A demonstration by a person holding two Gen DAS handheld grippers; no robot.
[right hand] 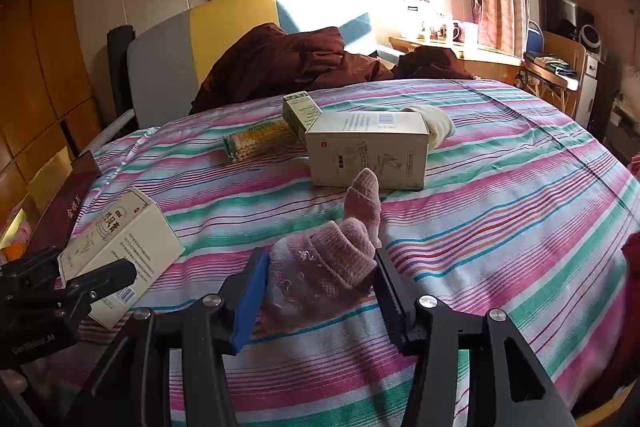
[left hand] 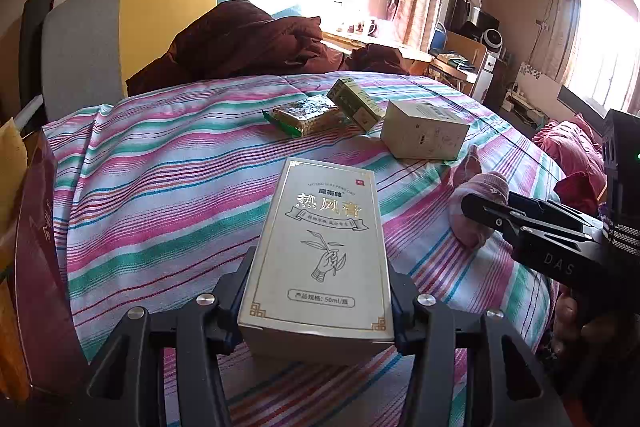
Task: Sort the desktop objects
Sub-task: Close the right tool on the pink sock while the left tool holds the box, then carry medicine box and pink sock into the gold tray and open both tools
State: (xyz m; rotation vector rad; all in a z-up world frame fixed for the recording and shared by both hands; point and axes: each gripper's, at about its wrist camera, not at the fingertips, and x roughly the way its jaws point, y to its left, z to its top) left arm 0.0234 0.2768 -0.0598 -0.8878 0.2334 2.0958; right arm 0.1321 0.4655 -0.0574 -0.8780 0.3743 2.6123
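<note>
Clamping a cream carton (left hand: pixel 320 255) between its fingers, the left gripper (left hand: pixel 320 311) held it just above the striped bedspread (left hand: pixel 160 171). No container showed its contents; every box was closed. The right gripper (right hand: pixel 320 291) pinched a pink sock (right hand: pixel 328 267), toe pointing at a second cream box (right hand: pixel 368 147), with a green box (right hand: pixel 300 111) and foil packet (right hand: pixel 260 143) behind.

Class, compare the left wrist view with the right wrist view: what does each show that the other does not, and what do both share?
Only the left wrist view shows the front face of the held white box, gripped in the left claw. Only the right wrist view shows the cream sock behind the second white box. Both show the pink sock, the right claw, the green packet and the striped bedspread.
</note>
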